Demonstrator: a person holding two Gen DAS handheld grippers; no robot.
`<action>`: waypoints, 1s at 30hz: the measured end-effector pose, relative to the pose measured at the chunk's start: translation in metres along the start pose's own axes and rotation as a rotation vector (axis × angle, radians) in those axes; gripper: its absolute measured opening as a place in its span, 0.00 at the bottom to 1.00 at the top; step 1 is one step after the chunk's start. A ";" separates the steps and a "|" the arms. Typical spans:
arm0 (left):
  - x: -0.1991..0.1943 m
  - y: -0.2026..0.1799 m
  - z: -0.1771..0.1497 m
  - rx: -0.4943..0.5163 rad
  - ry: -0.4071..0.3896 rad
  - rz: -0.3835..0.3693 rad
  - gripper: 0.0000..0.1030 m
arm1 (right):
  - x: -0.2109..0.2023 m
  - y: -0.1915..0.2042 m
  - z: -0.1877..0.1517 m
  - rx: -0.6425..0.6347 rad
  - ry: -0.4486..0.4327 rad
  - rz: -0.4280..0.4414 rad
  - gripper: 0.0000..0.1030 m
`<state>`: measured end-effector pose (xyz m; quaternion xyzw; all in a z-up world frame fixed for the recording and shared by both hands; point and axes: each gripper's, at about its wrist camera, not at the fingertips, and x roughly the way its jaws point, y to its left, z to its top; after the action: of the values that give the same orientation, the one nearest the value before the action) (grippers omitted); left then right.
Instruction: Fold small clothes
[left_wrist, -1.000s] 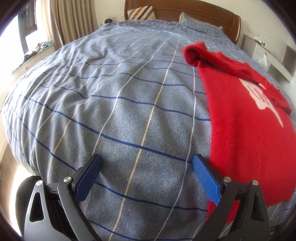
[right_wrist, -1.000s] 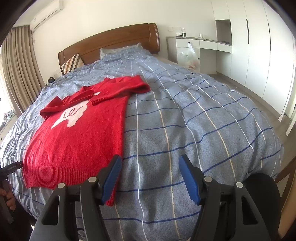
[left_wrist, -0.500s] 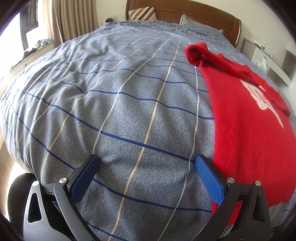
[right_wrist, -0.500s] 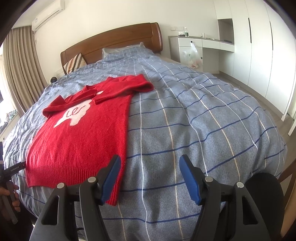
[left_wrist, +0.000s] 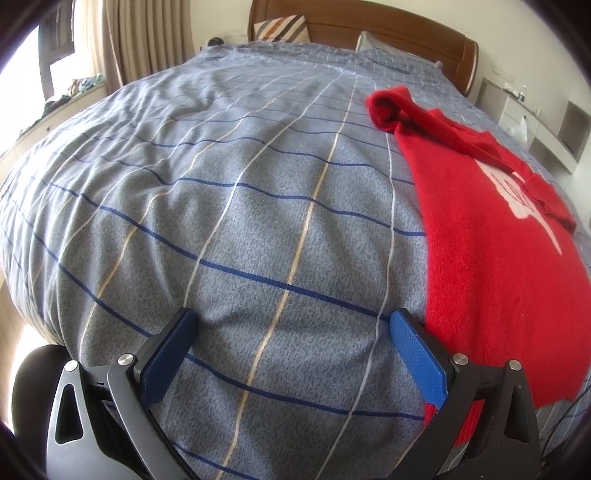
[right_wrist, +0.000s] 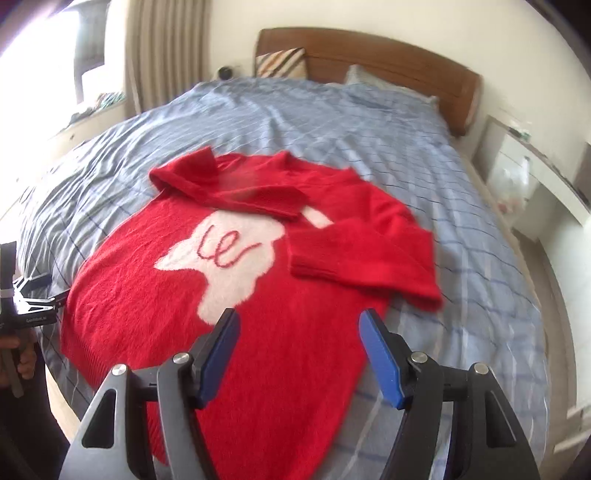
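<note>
A small red sweater (right_wrist: 280, 280) with a white patch and red lettering lies flat on the bed, both sleeves folded across its chest. In the left wrist view the sweater (left_wrist: 491, 236) lies to the right. My left gripper (left_wrist: 291, 332) is open and empty over bare blanket, its right finger by the sweater's hem edge. My right gripper (right_wrist: 299, 332) is open and empty above the sweater's lower half. The left gripper also shows at the left edge of the right wrist view (right_wrist: 33, 291), held by a hand.
The bed has a blue-grey checked blanket (left_wrist: 221, 184), a wooden headboard (right_wrist: 369, 55) and pillows (right_wrist: 280, 62). Curtains and a window ledge (left_wrist: 74, 88) are to the left. White shelves with a plastic bag (right_wrist: 517, 181) stand to the right.
My right gripper has swung left and now faces the sweater from straight above its hem. My left gripper has moved slightly forward over the blanket. Both stay open.
</note>
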<state>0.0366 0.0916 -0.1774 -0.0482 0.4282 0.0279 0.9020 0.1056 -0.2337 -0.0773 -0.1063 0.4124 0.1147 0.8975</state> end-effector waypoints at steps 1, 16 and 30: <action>0.000 0.000 0.000 0.001 -0.003 -0.001 1.00 | 0.025 0.003 0.013 -0.027 0.043 0.030 0.63; 0.001 0.001 0.001 -0.006 -0.004 -0.004 1.00 | -0.034 -0.225 -0.030 0.705 -0.182 -0.063 0.08; 0.001 -0.001 -0.001 0.000 -0.019 0.008 1.00 | -0.059 -0.343 -0.200 1.176 -0.112 -0.049 0.09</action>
<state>0.0365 0.0901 -0.1782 -0.0464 0.4198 0.0320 0.9059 0.0254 -0.6238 -0.1267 0.4060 0.3559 -0.1486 0.8285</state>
